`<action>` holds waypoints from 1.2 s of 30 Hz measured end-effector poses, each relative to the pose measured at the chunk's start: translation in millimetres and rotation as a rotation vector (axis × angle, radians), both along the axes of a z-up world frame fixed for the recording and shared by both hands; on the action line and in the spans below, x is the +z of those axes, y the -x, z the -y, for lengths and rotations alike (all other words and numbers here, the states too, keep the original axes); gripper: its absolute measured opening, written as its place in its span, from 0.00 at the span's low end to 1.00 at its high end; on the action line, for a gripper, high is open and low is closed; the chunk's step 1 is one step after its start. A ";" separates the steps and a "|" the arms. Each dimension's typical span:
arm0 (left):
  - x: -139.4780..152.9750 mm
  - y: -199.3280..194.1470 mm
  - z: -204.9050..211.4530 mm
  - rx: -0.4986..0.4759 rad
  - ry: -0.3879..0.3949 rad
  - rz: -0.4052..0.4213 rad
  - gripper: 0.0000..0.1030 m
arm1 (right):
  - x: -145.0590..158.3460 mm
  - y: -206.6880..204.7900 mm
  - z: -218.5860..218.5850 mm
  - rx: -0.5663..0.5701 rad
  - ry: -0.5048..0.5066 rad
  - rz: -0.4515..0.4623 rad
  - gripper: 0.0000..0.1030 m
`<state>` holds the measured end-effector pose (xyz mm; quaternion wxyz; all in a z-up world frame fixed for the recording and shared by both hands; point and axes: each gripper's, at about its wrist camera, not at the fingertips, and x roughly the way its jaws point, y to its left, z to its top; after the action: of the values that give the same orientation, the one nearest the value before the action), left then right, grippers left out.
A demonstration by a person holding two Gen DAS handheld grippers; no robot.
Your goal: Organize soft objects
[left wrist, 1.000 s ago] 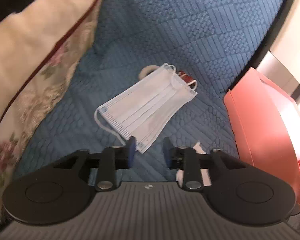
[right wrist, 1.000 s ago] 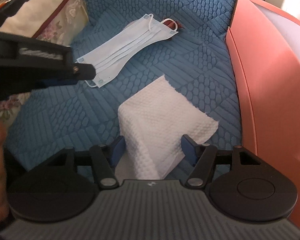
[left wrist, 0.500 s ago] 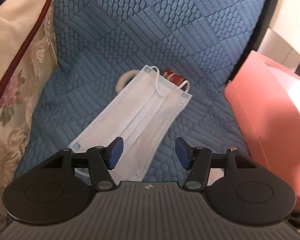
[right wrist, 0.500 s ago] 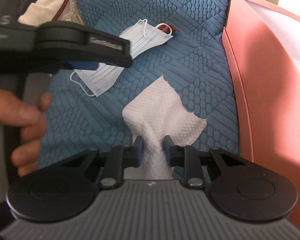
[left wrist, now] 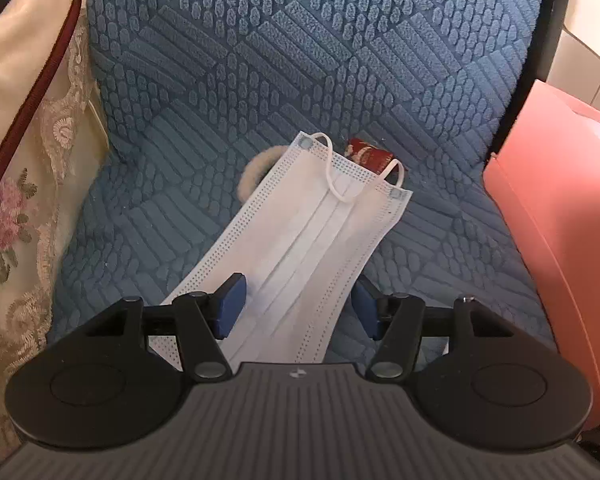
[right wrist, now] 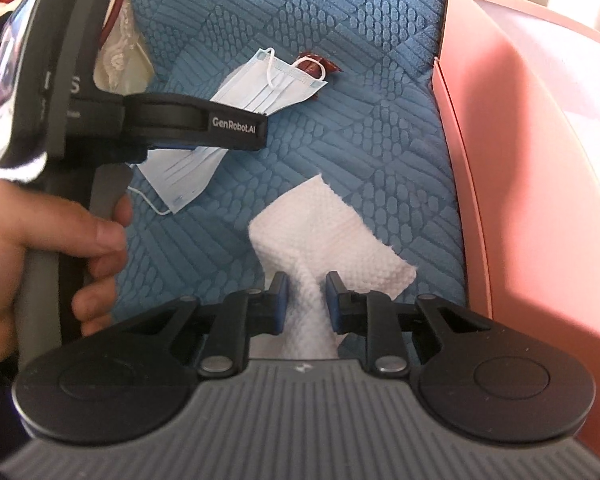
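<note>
Left tongs (left wrist: 298,306) are spread wide around the pale blue pleated paper face mask (left wrist: 312,240) low in the frame, so squeeze its middle. Right tongs (right wrist: 304,300) pinch the white bumpy paper towel (right wrist: 324,232); lift slowly.

Blue quilted seat cushion (left wrist: 228,80) carried face mask (left wrist: 308,248), paper towel (right wrist: 324,224), red wrapper (right wrist: 314,65); floral pillow (left wrist: 16,216) at left edge.

Face mask (left wrist: 304,248): pale blue, pleated, flat, lying diagonally; its near end sits between the spread fingers of the left gripper (left wrist: 296,306), ear loops at the far end. Paper towel (right wrist: 324,232): white, embossed, crumpled; its near end is pinched in the right gripper (right wrist: 303,300).
</note>
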<state>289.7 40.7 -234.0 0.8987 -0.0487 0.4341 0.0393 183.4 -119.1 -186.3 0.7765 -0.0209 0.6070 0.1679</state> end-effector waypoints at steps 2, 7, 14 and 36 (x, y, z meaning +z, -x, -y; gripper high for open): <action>-1.1 -1.0 1.5 0.012 -0.038 0.007 0.45 | -0.3 -0.7 -0.3 -0.004 0.001 0.001 0.23; -0.3 -1.4 -2.5 0.042 -0.055 0.015 0.18 | -1.3 -1.9 -0.2 -0.004 -0.001 0.003 0.23; 3.3 6.0 -11.5 0.104 0.029 0.019 0.06 | 1.2 -0.7 0.4 -0.019 0.003 0.010 0.23; 49.5 110.9 -18.0 0.180 0.238 0.065 0.04 | 29.7 11.3 9.6 -0.011 -0.029 0.094 0.10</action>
<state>178.8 58.7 -184.5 0.8930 -0.1950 0.4002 0.0665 172.1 -128.7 -156.6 0.8052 -0.0142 0.5676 0.1710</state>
